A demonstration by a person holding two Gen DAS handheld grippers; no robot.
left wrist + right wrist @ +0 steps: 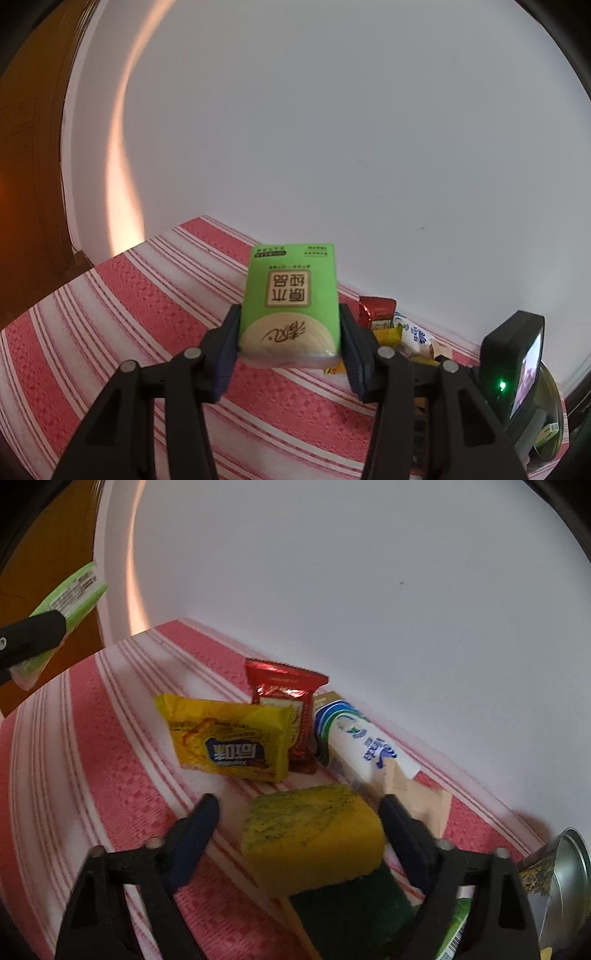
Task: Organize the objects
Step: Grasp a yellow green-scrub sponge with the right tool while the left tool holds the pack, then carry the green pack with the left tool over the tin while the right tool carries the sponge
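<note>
Here the left claw (290,332) pinches a green tissue pack (290,299) aloft over the striped table (110,314); its soft sides could slip free. The right claw (299,823) gapes wide around a yellow sponge (314,834), and closing carelessly might nudge the snack packets (229,738).

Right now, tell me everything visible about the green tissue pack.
The green tissue pack is a soft, glossy plastic-wrapped block with a beige label of upside-down Chinese characters and a wood-ring graphic. The left gripper is shut on it, its pads pressing both long sides. It is held raised over the red-striped tablecloth; the right wrist view shows its barcoded side.
</note>
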